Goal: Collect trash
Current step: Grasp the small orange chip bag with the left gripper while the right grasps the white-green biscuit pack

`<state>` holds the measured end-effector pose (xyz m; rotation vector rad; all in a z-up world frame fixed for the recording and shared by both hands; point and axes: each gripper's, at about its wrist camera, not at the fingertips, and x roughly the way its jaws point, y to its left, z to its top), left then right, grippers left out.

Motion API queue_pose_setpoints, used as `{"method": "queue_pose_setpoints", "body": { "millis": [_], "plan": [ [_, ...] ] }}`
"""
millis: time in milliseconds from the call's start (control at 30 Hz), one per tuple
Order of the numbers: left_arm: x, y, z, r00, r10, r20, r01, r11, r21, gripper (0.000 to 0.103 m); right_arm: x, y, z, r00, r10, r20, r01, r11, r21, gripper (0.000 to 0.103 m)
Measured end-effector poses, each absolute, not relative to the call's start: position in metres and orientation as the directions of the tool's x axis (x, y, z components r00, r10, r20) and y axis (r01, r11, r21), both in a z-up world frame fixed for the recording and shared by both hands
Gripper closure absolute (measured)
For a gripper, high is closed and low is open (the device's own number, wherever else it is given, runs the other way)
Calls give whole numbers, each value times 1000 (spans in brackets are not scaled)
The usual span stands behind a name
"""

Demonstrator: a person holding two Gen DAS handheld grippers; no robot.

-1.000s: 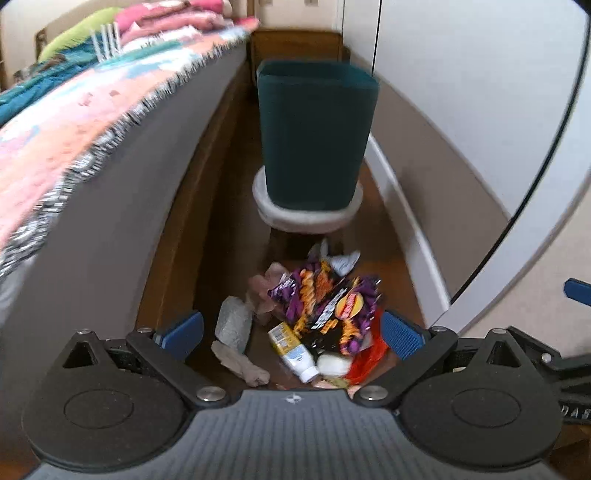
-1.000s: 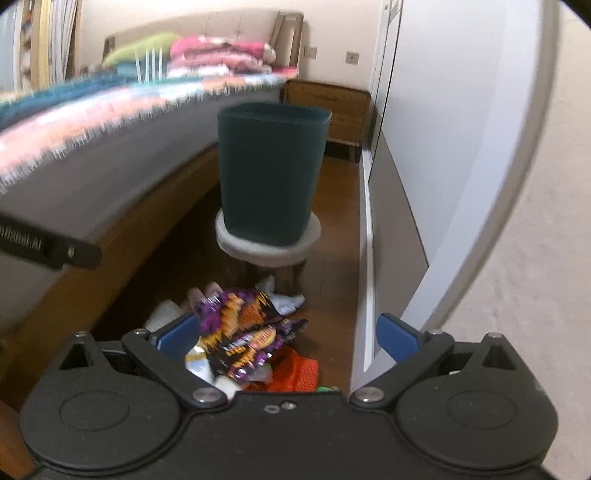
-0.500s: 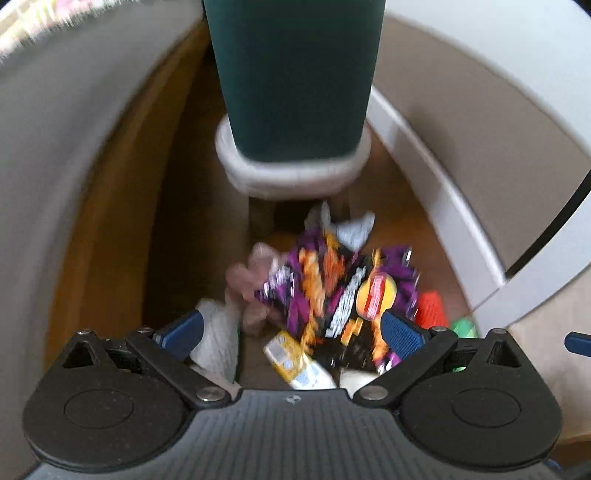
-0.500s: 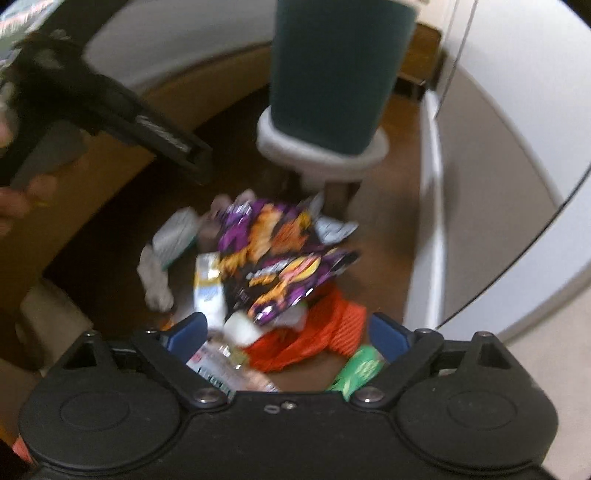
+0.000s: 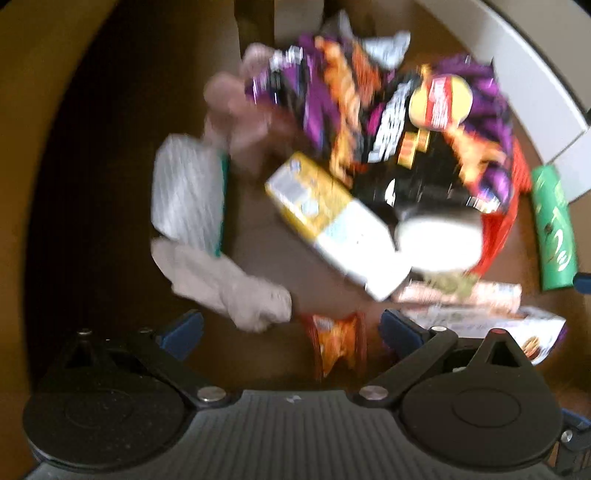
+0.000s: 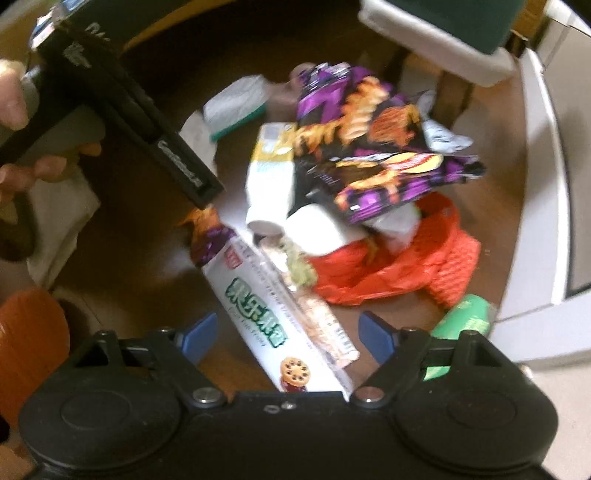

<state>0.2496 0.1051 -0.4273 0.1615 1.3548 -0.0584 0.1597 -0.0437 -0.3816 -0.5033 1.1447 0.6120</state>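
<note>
While both grippers point steeply down over a heap of litter on the brown floor (image 5: pixel 258 236), the following is recorded.

Left gripper (image 5: pixel 290 330): jaws wide apart, nothing between the pads; a small orange snack wrapper (image 5: pixel 338 345) lies on the floor in the gap, not gripped.

Right gripper (image 6: pixel 286 336): jaws have just been closing but stand well apart; a long white carton with green lettering (image 6: pixel 266 314) lies between the fingers, and the pads are not seen pressing on it.

Purple chip bags (image 5: pixel 388 122): ahead of the left gripper, on top of the heap; ahead of the right gripper too.

Yellow and white bottle (image 5: pixel 332 218): ahead of the left gripper, partly under the chip bags.

Crumpled tissue (image 5: pixel 229 284): just ahead and left of the left gripper's left finger.

Red net bag (image 6: pixel 424 258): ahead and right of the right gripper, under the chip bags.

Green packet (image 6: pixel 465 314): just beyond the right gripper's right finger, close to the white wall panel (image 6: pixel 546 206).

Dark green bin (image 6: pixel 450 22): far ahead of the right gripper, standing on a white base.

Person's hand (image 6: pixel 22 122): at the upper left of the right wrist view, holding the other tool's handle.

Image quality: both views blurred; fine print unreadable.
</note>
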Motion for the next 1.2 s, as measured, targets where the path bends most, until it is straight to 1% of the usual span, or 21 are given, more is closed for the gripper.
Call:
{"method": "queue_pose_setpoints", "body": {
  "millis": [100, 133, 200, 267, 367, 433, 467, 500, 533, 567, 600, 633, 733, 800, 967, 1033, 1200],
  "plan": [
    [250, 107, -447, 177, 45, -983, 122, 990, 68, 1, 157, -34, -400, 255, 179, -950, -724, 687, -65, 20],
    [251, 108, -453, 161, 46, -986, 109, 992, 64, 3, 156, -30, -407, 255, 167, -952, -738, 670, -80, 21],
    [256, 111, -464, 133, 38, -990, 93, 994, 50, 18, 152, -24, -419, 263, 134, -955, -764, 633, -122, 24],
    [260, 115, -472, 100, 38, -994, 63, 997, 45, 21, 149, -20, -428, 268, 109, -957, -781, 607, -149, 26],
    [262, 120, -481, 70, 8, -998, 38, 999, 11, 22, 144, -13, -440, 294, 74, -953, -803, 560, -204, 26],
    [262, 121, -485, 57, -12, -998, 35, 999, -10, 24, 140, -8, -446, 311, 53, -949, -815, 529, -238, 28],
    [262, 121, -486, 49, -18, -999, 35, 999, -17, 28, 141, -8, -448, 317, 44, -947, -817, 519, -250, 30],
    [262, 121, -488, 44, -27, -999, 39, 999, -25, 34, 140, -7, -450, 324, 32, -946, -817, 513, -262, 33],
    [262, 120, -489, 39, -33, -999, 46, 998, -31, 38, 139, -6, -452, 327, 18, -945, -816, 510, -272, 36],
    [262, 119, -491, 31, -29, -999, 51, 998, -28, 45, 139, -6, -452, 331, 4, -944, -813, 508, -283, 45],
    [261, 115, -490, 20, -26, -999, 53, 998, -24, 49, 139, -6, -453, 337, -10, -942, -809, 509, -295, 50],
    [260, 115, -492, 9, -26, -1000, 55, 998, -26, 51, 138, -7, -454, 339, -19, -941, -805, 511, -300, 52],
    [258, 115, -500, -18, -31, -999, 54, 998, -32, 66, 138, -9, -452, 342, -19, -940, -798, 522, -301, 55],
    [255, 114, -500, -15, -29, -999, 64, 997, -30, 70, 139, -11, -450, 343, -15, -939, -793, 531, -298, 58],
    [251, 109, -493, 11, -18, -1000, 80, 997, -17, 71, 140, -17, -433, 307, 12, -952, -747, 622, -233, 59],
    [248, 111, -488, 13, -24, -1000, 59, 998, -23, 72, 142, -23, -424, 288, 29, -957, -710, 678, -193, 59],
    [244, 113, -459, 57, -47, -997, 29, 999, -46, 72, 138, -41, -391, 282, 76, -956, -627, 769, -124, 59]
  ]
}}
